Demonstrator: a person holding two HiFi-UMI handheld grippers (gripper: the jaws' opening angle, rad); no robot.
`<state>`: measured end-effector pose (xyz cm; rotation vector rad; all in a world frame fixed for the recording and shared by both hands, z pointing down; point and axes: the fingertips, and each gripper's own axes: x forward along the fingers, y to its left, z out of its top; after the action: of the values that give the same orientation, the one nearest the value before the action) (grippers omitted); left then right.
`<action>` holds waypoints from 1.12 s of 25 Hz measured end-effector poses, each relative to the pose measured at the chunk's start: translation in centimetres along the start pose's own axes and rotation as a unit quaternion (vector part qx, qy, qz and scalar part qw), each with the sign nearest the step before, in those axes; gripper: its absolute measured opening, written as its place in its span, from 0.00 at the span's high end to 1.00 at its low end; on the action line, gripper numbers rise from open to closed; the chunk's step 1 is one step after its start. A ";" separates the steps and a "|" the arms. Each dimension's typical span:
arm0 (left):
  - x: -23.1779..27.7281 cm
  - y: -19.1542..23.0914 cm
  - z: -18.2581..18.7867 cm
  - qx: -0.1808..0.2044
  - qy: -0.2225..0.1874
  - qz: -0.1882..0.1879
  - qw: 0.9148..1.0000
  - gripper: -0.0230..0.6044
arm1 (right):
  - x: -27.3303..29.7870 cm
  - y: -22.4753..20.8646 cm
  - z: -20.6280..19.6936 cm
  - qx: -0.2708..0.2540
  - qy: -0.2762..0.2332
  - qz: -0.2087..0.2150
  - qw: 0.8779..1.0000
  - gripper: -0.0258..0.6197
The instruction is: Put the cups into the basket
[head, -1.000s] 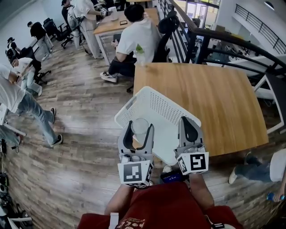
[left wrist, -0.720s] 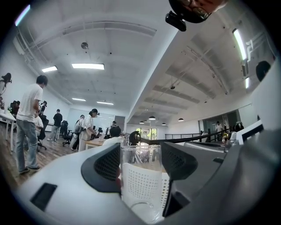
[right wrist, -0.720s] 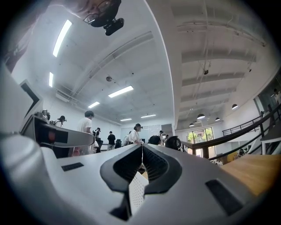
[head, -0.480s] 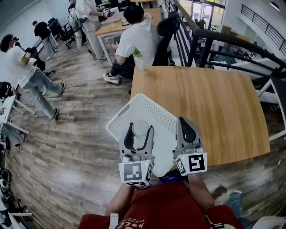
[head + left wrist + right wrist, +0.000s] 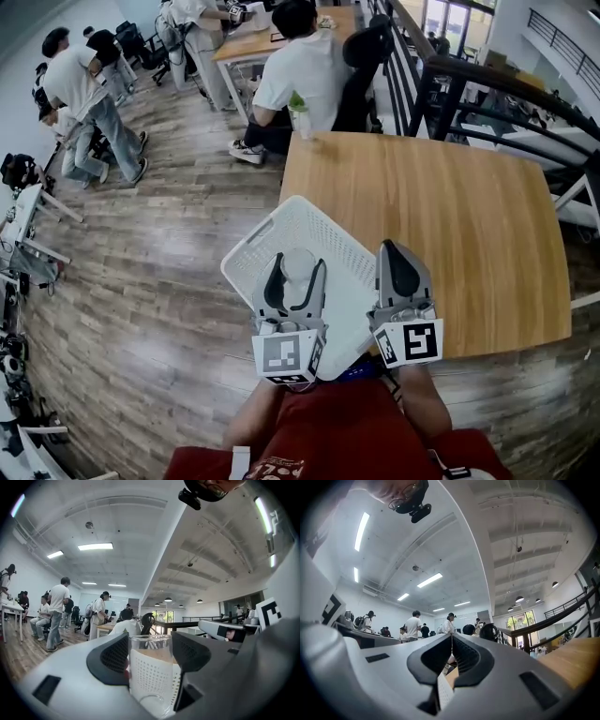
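A clear cup [image 5: 296, 277] stands upright between the pads of my left gripper [image 5: 295, 264], which is shut on it. It hangs over the near part of a white perforated basket [image 5: 309, 230]. In the left gripper view the cup [image 5: 152, 672] fills the gap of the left gripper [image 5: 150, 644], and the basket's dotted wall shows through it. My right gripper [image 5: 394, 248] sits at the basket's near right edge. In the right gripper view the right gripper [image 5: 451, 641] is shut on a thin piece of the basket's wall [image 5: 443, 691].
The basket overhangs the near left corner of a wooden table [image 5: 450, 216]. A small cup with a green plant [image 5: 299, 117] stands at the table's far left corner, behind it a seated person [image 5: 300, 70]. A dark railing [image 5: 469, 84] runs along the far side. People stand at far left.
Both grippers, the cup and the basket keep nearly the same places. The view has shifted slightly, and the people at the left have walked farther away.
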<state>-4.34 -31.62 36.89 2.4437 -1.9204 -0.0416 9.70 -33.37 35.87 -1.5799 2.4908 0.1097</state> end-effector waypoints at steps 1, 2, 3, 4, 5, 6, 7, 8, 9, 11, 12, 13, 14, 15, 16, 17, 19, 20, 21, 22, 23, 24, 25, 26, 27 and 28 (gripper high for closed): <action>0.2 0.1 -0.2 -0.002 0.002 -0.002 1.000 0.51 | 0.2 0.1 0.0 -0.001 0.002 0.000 1.000 0.94; 0.4 0.2 -0.4 -0.003 0.004 -0.004 1.000 0.51 | 0.4 0.1 -0.1 -0.003 0.003 -0.001 1.000 0.94; 0.6 0.3 -0.5 -0.003 0.006 -0.006 1.000 0.51 | 0.7 0.2 -0.2 -0.004 0.005 -0.003 1.000 0.94; 0.8 0.5 -0.7 -0.004 0.007 -0.009 1.000 0.51 | 0.9 0.2 -0.2 -0.007 0.006 -0.005 1.000 0.94; 1.0 0.7 -0.9 -0.005 0.007 -0.011 1.000 0.51 | 1.2 0.3 -0.3 -0.010 0.008 -0.006 1.000 0.94; 1.2 0.8 -1.0 -0.007 0.008 -0.013 1.000 0.51 | 1.4 0.5 -0.4 -0.013 0.009 -0.006 1.000 0.94; 1.4 1.0 -1.1 -0.008 0.008 -0.015 1.000 0.51 | 1.6 0.6 -0.5 -0.015 0.011 -0.007 1.000 0.94; 1.5 1.1 -1.2 -0.009 0.009 -0.017 1.000 0.51 | 1.7 0.7 -0.5 -0.016 0.012 -0.008 1.000 0.94; 1.6 1.2 -1.2 -0.010 0.010 -0.020 1.000 0.51 | 1.8 0.8 -0.5 -0.017 0.012 -0.010 1.000 0.94; 2.0 1.3 -1.3 -0.011 0.013 -0.024 1.000 0.51 | 2.0 0.8 -0.6 -0.018 0.015 -0.013 1.000 0.94; 2.2 1.3 -1.4 -0.011 0.015 -0.026 0.999 0.51 | 2.1 0.8 -0.6 -0.019 0.016 -0.013 1.000 0.94; 2.4 1.4 -1.5 -0.011 0.018 -0.028 0.999 0.51 | 2.2 0.9 -0.6 -0.020 0.017 -0.014 1.000 0.94; 2.5 1.5 -1.6 -0.011 0.021 -0.029 0.999 0.51 | 2.2 0.9 -0.7 -0.021 0.018 -0.015 1.000 0.94; 2.7 1.6 -1.8 -0.012 0.024 -0.031 0.999 0.51 | 2.3 1.0 -0.8 -0.021 0.019 -0.016 0.999 0.94; 2.8 1.6 -2.0 -0.012 0.027 -0.032 0.999 0.51 | 2.3 1.0 -0.9 -0.021 0.020 -0.016 0.999 0.94; 2.9 1.7 -2.1 -0.012 0.029 -0.034 0.999 0.51 | 2.3 1.1 -1.0 -0.021 0.021 -0.017 0.999 0.94; 3.2 1.7 -2.4 -0.010 0.035 -0.039 0.999 0.51 | 2.3 1.1 -1.1 -0.021 0.021 -0.018 0.999 0.94; 3.5 1.7 -2.6 -0.010 0.039 -0.042 0.998 0.51 | 2.3 1.1 -1.1 -0.022 0.021 -0.019 0.999 0.94; 3.7 1.7 -2.7 -0.011 0.042 -0.044 0.998 0.51 | 2.3 1.0 -1.1 -0.021 0.021 -0.020 0.999 0.94; 3.9 1.7 -2.9 -0.011 0.045 -0.045 0.998 0.51 | 2.4 0.9 -1.1 -0.021 0.020 -0.020 0.999 0.94; 4.1 1.6 -3.1 -0.010 0.048 -0.045 0.998 0.51 | 2.4 0.9 -1.1 -0.021 0.020 -0.021 0.999 0.94; 4.3 1.6 -3.2 -0.009 0.051 -0.046 0.998 0.51 | 2.4 0.9 -1.1 -0.022 0.020 -0.021 0.999 0.94; 4.4 1.5 -3.4 -0.008 0.054 -0.047 0.997 0.51 | 2.4 0.8 -1.0 -0.022 0.020 -0.021 0.999 0.94; 4.6 1.5 -3.6 -0.008 0.056 -0.049 0.997 0.51 | 2.4 0.8 -1.0 -0.022 0.020 -0.020 0.999 0.94; 4.9 1.4 -3.7 -0.007 0.060 -0.051 0.997 0.51 | 2.4 0.8 -0.9 -0.023 0.019 -0.020 0.999 0.94; 5.2 1.3 -3.9 -0.006 0.063 -0.053 0.997 0.51 | 2.5 0.7 -0.9 -0.023 0.019 -0.020 0.999 0.94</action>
<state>-4.21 -36.96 40.80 2.4724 -1.7340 0.0955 7.96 -35.43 36.22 -1.6646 2.5003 0.1332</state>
